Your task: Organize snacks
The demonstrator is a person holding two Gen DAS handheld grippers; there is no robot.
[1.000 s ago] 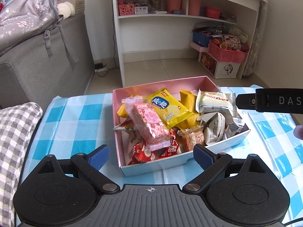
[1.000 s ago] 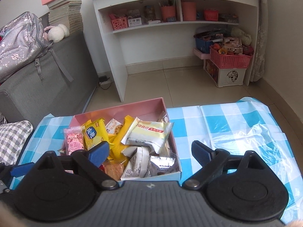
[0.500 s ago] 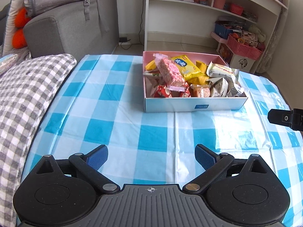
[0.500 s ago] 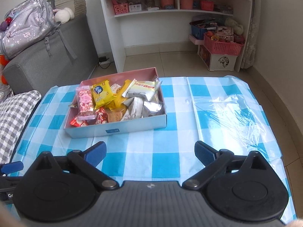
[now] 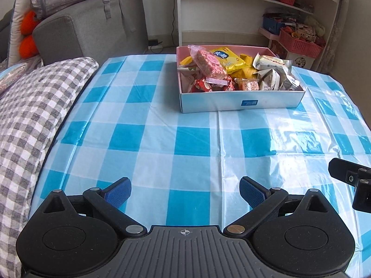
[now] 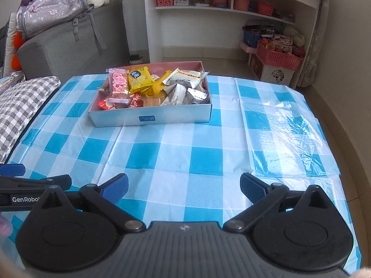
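Right wrist, box (image 6: 150, 117) holding packaged snacks (image 6: 153, 88)

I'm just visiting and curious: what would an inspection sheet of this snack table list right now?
Surface: blue checked tablecloth, bare near the grippers.
Job's things: snack box full of wrapped snacks; pink bar and yellow packet on top.
Clutter: checked cushion at the table's left edge.
Grippers: left gripper and right gripper open, nothing between the jaws.
Cables: one down the wall.
Surroundings: sofa, white shelves, pink basket.
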